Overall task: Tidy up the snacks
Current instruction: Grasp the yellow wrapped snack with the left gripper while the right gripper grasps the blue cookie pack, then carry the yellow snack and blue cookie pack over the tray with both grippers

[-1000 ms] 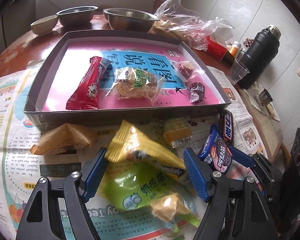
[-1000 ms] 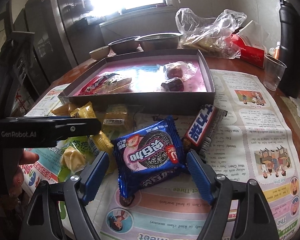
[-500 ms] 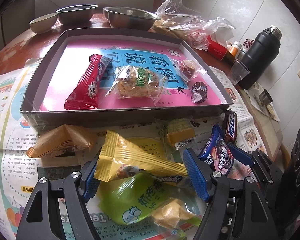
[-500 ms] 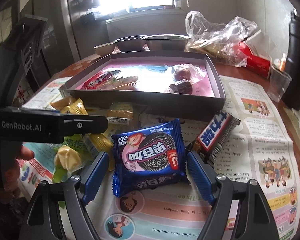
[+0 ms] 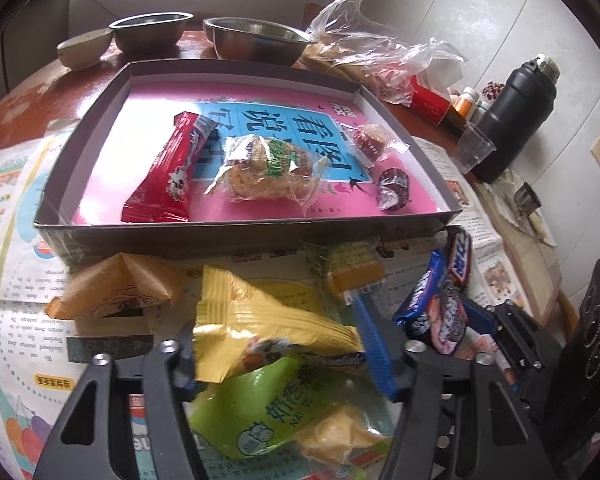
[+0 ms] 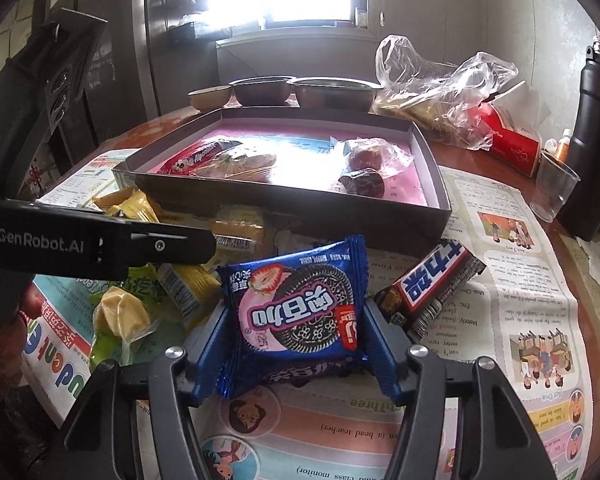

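My left gripper [image 5: 276, 332] is closing on a yellow snack packet [image 5: 260, 312]; its blue pads press the packet's two ends and the packet has buckled upward. A green packet [image 5: 268, 412] lies under it, an orange one [image 5: 116, 284] to the left. My right gripper [image 6: 294, 320] is closing on a blue cookie packet [image 6: 296, 304], squeezed between both pads and bent. A dark chocolate bar [image 6: 432, 284] lies just right of it. Behind stands the shallow grey box [image 5: 240, 236] holding a red bar [image 5: 164, 172], a clear-wrapped cake [image 5: 264, 168] and two small sweets.
Newspaper [image 6: 520, 280] covers the round table. Behind the box stand metal bowls [image 5: 256, 40] and a crumpled plastic bag [image 5: 372, 64]. At the right are a black flask [image 5: 512, 116] and a clear cup [image 5: 472, 152]. The left gripper's body [image 6: 100, 244] reaches into the right view.
Both grippers' jaws have narrowed onto their packets. The yellow packet has turned and lifted between the left pads; the blue cookie packet has buckled between the right pads.
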A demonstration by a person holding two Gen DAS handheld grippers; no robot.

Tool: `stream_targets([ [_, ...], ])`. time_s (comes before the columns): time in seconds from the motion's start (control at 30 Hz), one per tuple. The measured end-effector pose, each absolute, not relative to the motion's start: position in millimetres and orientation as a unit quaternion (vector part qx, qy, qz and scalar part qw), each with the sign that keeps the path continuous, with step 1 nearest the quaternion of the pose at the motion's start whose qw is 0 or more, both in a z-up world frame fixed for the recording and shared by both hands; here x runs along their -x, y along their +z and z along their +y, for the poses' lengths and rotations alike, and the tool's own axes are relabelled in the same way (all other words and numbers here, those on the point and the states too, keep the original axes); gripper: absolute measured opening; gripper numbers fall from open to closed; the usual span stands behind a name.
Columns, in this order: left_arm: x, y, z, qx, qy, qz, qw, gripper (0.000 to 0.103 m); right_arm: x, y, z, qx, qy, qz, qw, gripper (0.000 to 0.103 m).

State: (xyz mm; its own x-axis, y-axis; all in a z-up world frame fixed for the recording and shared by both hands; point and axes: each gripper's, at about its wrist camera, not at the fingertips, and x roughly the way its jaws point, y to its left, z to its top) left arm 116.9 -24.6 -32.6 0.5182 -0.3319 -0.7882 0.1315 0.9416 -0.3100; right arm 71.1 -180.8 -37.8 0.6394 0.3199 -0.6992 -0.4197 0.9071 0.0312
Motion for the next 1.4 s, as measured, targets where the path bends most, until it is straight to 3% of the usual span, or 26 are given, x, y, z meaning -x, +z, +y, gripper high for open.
stream_targets([
  [0.07,-116.6,-33.0,-25.2,0.115,-0.146,0.473,0.861,0.044,-70.9,-37.6,-180.9,0.065,0.205,0.372,0.903,0.062],
  [0.27,-114.7,-32.4,-21.7,0.135,-0.159,0.468,0.859,0.033,-74.0,-36.6,-185.2,0.046,0.208,0.375,0.902,0.061],
  [0.4,-111.8,-27.5,-19.0,0.135,-0.159,0.463,0.862,0.031,-75.1,-35.9,-188.0,0.036,0.209,0.377,0.902,0.061],
  [0.47,-110.0,-24.7,-17.2,0.137,-0.160,0.460,0.863,0.025,-75.7,-35.5,-189.6,0.030,0.208,0.377,0.902,0.060],
  [1.4,-94.8,14.3,2.5,0.145,-0.152,0.413,0.886,0.015,-67.4,-18.4,-193.1,0.008,0.206,0.357,0.911,0.060],
])
